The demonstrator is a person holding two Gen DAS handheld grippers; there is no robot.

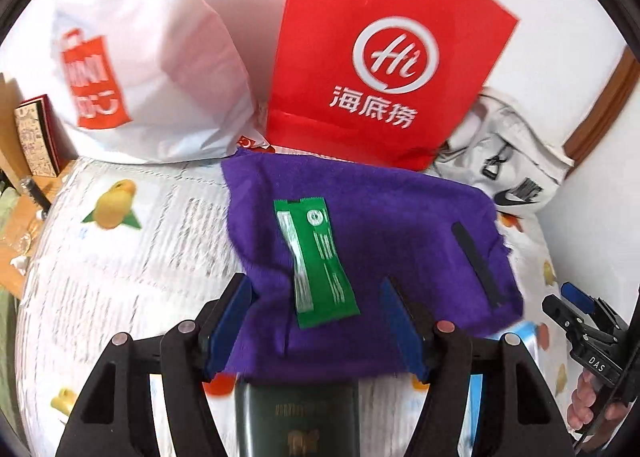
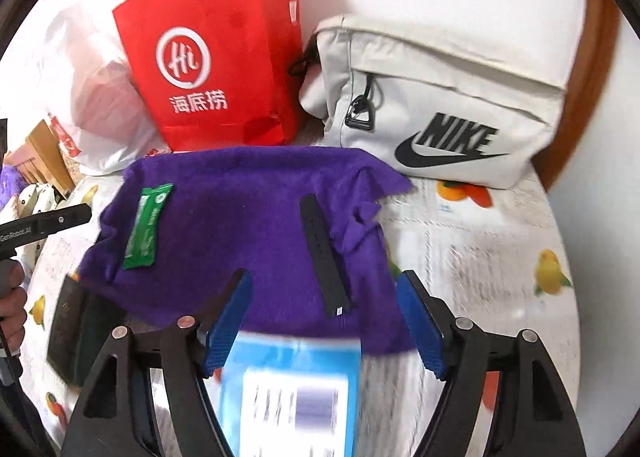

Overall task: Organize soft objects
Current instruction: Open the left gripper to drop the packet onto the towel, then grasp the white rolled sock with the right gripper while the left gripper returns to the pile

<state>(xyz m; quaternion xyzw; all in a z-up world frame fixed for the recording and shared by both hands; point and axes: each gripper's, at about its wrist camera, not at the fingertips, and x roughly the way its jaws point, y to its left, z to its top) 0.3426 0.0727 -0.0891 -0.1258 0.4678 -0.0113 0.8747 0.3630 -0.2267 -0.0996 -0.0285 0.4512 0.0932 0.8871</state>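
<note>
A purple cloth (image 1: 384, 225) lies spread flat on the fruit-print tablecloth (image 1: 120, 257). On it rest a green sachet (image 1: 320, 265) and a black strap (image 1: 476, 261). My left gripper (image 1: 316, 289) hovers open over the cloth's near edge, its blue pads (image 1: 228, 329) clear of the fabric. My right gripper (image 2: 324, 281) is also open above the same cloth (image 2: 248, 217), with the strap (image 2: 324, 257) lying between its fingers and the sachet (image 2: 146, 227) off to the left. Nothing is held by either gripper.
A red paper bag (image 1: 380, 57), a white plastic bag (image 1: 140, 57) and a white Nike bag (image 2: 440, 105) stand along the wall behind the cloth. A dark green booklet (image 1: 296, 417) and a blue packet (image 2: 288, 389) lie partly under its near edge. A hand (image 2: 12, 309) holds the left gripper.
</note>
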